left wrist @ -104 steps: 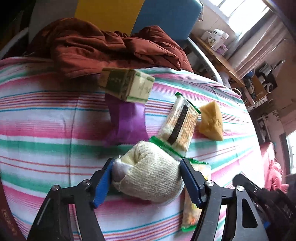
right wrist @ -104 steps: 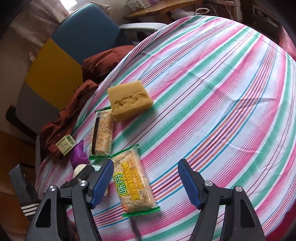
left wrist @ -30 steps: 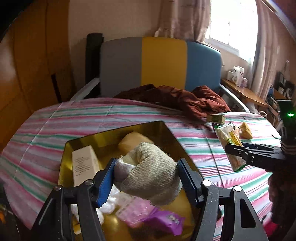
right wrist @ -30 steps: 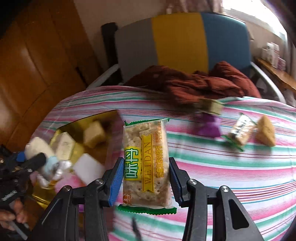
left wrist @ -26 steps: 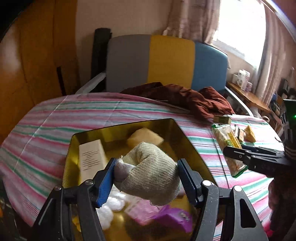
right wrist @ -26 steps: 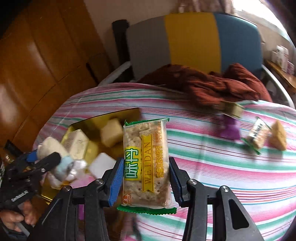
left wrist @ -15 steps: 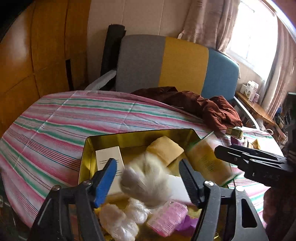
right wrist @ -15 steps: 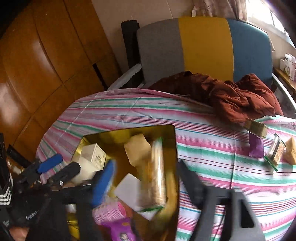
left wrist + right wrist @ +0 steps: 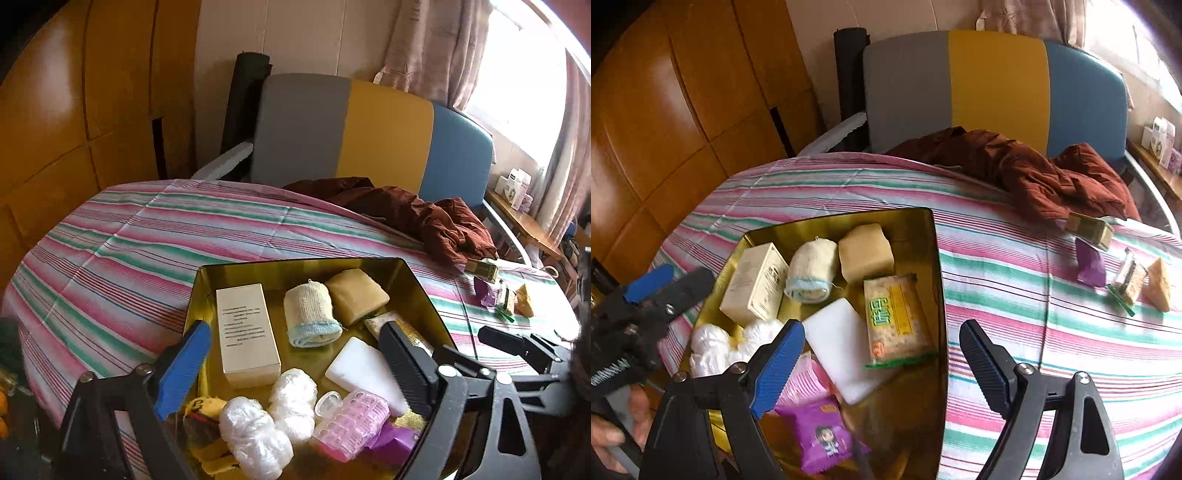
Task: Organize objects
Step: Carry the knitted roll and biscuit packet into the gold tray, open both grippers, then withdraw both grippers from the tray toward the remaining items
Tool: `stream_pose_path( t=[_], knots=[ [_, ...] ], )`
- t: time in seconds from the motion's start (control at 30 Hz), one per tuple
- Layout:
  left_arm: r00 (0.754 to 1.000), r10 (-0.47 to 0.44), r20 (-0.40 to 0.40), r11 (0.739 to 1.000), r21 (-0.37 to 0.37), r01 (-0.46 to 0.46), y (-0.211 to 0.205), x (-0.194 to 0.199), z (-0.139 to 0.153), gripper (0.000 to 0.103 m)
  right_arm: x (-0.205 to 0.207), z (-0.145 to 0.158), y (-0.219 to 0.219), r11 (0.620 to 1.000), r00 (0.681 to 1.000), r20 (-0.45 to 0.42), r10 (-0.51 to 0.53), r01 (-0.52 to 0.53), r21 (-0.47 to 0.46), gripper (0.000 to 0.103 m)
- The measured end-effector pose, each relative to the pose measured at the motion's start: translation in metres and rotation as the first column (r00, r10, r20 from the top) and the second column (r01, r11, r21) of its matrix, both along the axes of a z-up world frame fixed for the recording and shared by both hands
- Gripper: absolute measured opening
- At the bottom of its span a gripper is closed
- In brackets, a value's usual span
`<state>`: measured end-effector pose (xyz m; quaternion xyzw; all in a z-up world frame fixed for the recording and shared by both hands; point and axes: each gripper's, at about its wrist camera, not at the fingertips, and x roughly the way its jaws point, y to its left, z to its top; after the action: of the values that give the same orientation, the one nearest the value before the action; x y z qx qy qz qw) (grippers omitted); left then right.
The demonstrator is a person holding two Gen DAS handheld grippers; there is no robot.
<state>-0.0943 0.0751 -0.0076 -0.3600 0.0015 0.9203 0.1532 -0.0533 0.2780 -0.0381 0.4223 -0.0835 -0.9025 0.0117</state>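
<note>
A gold tray (image 9: pixel 295 264) (image 9: pixel 938 295) sits on the striped cloth. In it the rolled cream sock (image 9: pixel 312 314) (image 9: pixel 812 269) lies beside a yellow sponge (image 9: pixel 356 295). The WEIDAN cracker packet (image 9: pixel 895 317) lies flat by the tray's right wall. My left gripper (image 9: pixel 293 328) hovers over the tray, its jaws opening, with nothing between them. My right gripper (image 9: pixel 881 326) stands open above the packet without touching it.
The tray also holds a white box (image 9: pixel 245 332), a white block (image 9: pixel 842 343), a purple packet (image 9: pixel 822 435), pink curlers (image 9: pixel 351 421) and plastic wads (image 9: pixel 258 432). To the far right lie a small box (image 9: pixel 1089 227), purple wrapper (image 9: pixel 1089 266), cracker packet (image 9: pixel 1128 280), sponge wedge (image 9: pixel 1158 284). A brown jacket (image 9: pixel 1034 173) drapes the far edge.
Both grippers have opened over the tray. The sock roll fell from the left one and the cracker packet from the right one, and both now lie in the tray.
</note>
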Motion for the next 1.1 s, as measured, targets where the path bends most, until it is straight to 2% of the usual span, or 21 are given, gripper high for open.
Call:
stream_pose_path(
  t=[0.17,0.5,1.1],
  knots=[
    [0.999,0.005,-0.034,1.0,-0.011,-0.005,-0.003,0.012,0.006,0.1,0.009,0.001,-0.003,0.999,1.0,-0.013,-0.011,0.011,0.034,0.087],
    [0.999,-0.033,-0.032,0.999,-0.02,0.032,-0.002,0.031,0.004,0.1,0.025,0.007,-0.005,0.997,0.999,-0.038,-0.026,0.029,0.078,0.088],
    [0.996,-0.087,-0.031,0.995,-0.046,0.085,0.015,0.044,0.002,0.1,0.04,0.008,0.039,0.987,0.991,-0.043,-0.125,0.129,0.092,0.088]
  ],
)
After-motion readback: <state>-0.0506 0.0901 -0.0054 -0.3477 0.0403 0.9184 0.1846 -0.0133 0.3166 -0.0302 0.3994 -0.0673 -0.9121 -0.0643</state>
